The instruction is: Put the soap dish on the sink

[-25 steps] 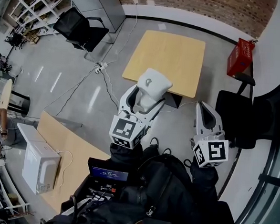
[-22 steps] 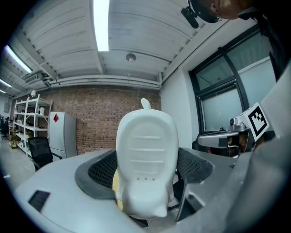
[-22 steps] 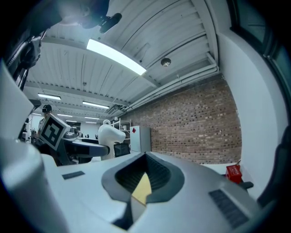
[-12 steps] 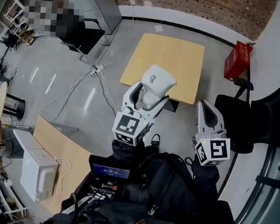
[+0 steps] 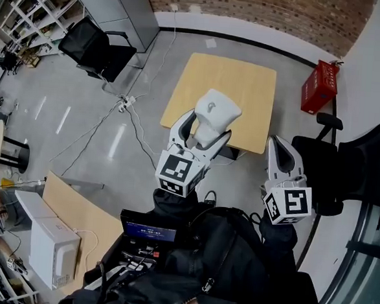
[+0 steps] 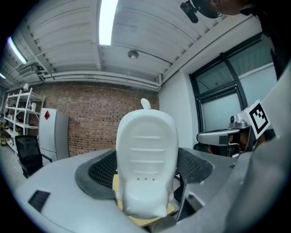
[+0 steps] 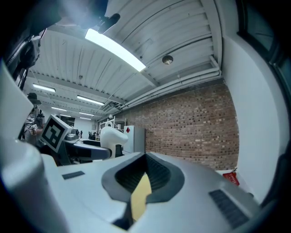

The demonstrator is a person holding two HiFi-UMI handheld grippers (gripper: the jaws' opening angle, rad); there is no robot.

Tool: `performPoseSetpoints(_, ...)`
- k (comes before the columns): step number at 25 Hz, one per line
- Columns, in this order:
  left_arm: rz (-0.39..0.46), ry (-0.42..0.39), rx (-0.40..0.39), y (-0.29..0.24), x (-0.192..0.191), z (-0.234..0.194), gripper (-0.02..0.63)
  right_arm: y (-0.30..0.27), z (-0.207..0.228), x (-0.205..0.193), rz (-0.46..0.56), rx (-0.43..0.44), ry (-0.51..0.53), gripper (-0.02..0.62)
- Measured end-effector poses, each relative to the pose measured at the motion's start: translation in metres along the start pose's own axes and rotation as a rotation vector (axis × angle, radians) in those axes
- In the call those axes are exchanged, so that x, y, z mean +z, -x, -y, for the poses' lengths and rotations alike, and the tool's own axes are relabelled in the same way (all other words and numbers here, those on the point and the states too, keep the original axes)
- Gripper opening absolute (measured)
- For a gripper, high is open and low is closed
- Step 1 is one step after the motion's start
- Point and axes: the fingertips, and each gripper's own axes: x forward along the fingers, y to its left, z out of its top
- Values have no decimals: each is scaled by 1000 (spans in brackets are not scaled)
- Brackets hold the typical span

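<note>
My left gripper is shut on a white soap dish, held up in the air over the near edge of a light wooden table. In the left gripper view the soap dish stands upright between the dark pads, its ribbed face towards the camera. My right gripper hangs to the right, level with the left one, shut with nothing in it. In the right gripper view its jaws leave only a thin slit. No sink shows in any view.
A red box stands by the wall at the far right. Black chairs are at the far left and at the right. Cables run across the grey floor. A white appliance sits on a bench at the near left.
The left gripper with the soap dish has drifted slightly right and further out over the table's edge. The right gripper has hardly moved.
</note>
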Motion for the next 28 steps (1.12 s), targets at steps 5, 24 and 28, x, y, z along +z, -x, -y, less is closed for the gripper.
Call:
performPoseSetpoints(5,-6,17,-21,-11,-4,-19,423,-21,-1,1,6,-21,-5,6)
performPoseSetpoints(24,-56,81,-89,-47,-34,-56,423,-72,-5,-22,-90,-54,-12,6)
performPoseSetpoints(28,-75,81,-96,-63,-39,-48,423,-75,15,-27,-98,-63,-23,6)
